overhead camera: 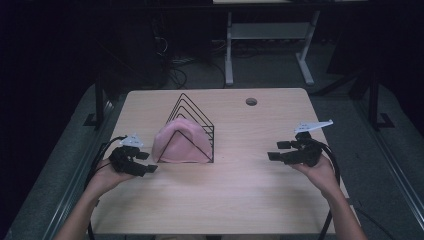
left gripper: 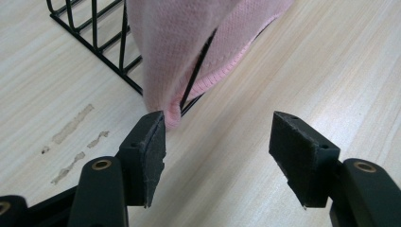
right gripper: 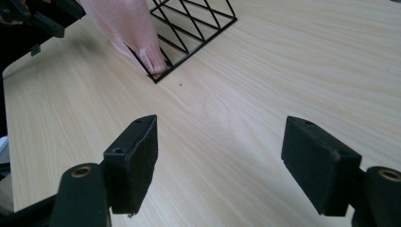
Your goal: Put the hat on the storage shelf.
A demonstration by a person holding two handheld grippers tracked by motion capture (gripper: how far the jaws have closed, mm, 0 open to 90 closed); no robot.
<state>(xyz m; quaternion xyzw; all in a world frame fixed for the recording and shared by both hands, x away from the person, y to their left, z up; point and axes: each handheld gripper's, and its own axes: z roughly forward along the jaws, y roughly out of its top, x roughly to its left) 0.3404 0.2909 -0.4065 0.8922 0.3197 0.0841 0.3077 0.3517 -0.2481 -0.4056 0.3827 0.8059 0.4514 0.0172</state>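
Pink knitted cloth (overhead camera: 176,142) sits tucked among the front wires of a black wire rack (overhead camera: 197,116) near the middle of the pale wooden table (overhead camera: 240,200), its lower hem spilling out past the rack's front edge onto the wood. I read the rack as a row of triangular dividers on a rectangular base, so the cloth stands propped up only because the wires pinch it between them; the fabric bulges through and partly wraps one front wire, as the left gripper view makes plain.

I hold my left gripper (overhead camera: 134,161) low at the table's left side, aimed at the near left corner of the cloth. Its jaws are spread wide with nothing between them; in the left gripper view one pad (left gripper: 152,153) sits just beside the pink hem, and I cannot tell whether it touches. My guess is that it is lined up there to take the hem's corner.

My right gripper (overhead camera: 282,150) hangs well apart from the rack over the right side of the table, also spread wide and empty, pointing back toward the rack across bare wood. It looks to me like a waiting post rather than a working one.

By my count: one cloth, one rack, two grippers, one table. A round cable hole (overhead camera: 251,101) marks the table's far side, and faint pale smears (left gripper: 73,135) streak the wood near the left gripper.
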